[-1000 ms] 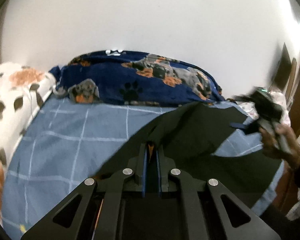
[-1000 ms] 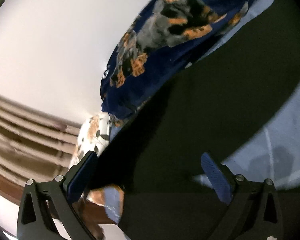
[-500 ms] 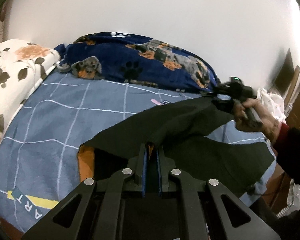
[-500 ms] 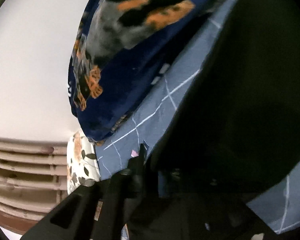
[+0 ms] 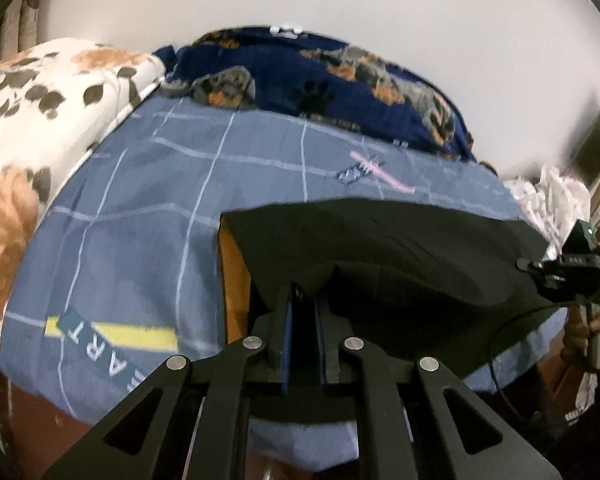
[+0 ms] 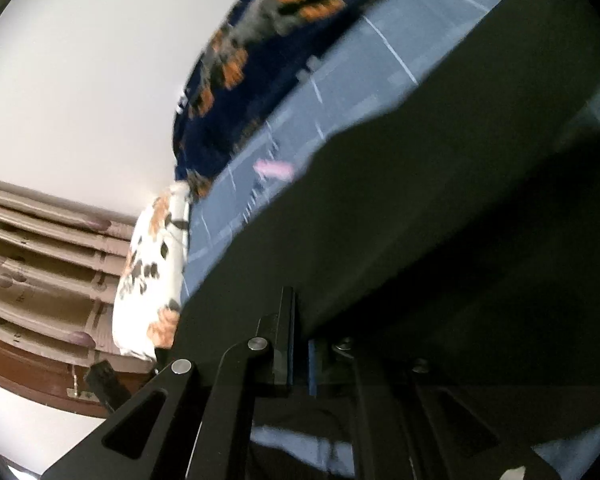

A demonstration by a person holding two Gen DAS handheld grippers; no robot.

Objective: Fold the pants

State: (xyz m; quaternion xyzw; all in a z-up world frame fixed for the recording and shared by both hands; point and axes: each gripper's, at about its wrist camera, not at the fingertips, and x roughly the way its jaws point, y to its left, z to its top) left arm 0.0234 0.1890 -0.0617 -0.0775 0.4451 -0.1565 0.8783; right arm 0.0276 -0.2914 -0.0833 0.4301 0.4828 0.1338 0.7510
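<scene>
Left tool [image 5: 303, 300]: clamped on an edge of the black fabric pants [image 5: 400, 248], as a second ago. Right tool [image 6: 298, 340]: jaws wide a second ago, now pinched on the far edge, so both ends seem ready for folding. Pants: dark, orange-lined, held stretched over the blue checked bed sheet [image 5: 148, 208].

The left tongs [image 5: 303, 300] point steeply down, their blue pads almost together and pinching black cloth. The right tongs [image 6: 299, 326] are also angled down, pads nearly touching and clamped on the same dark fabric. In the left wrist view, the person's hand [image 5: 592, 332] grips the right tool's handle near the bed's right edge.
</scene>
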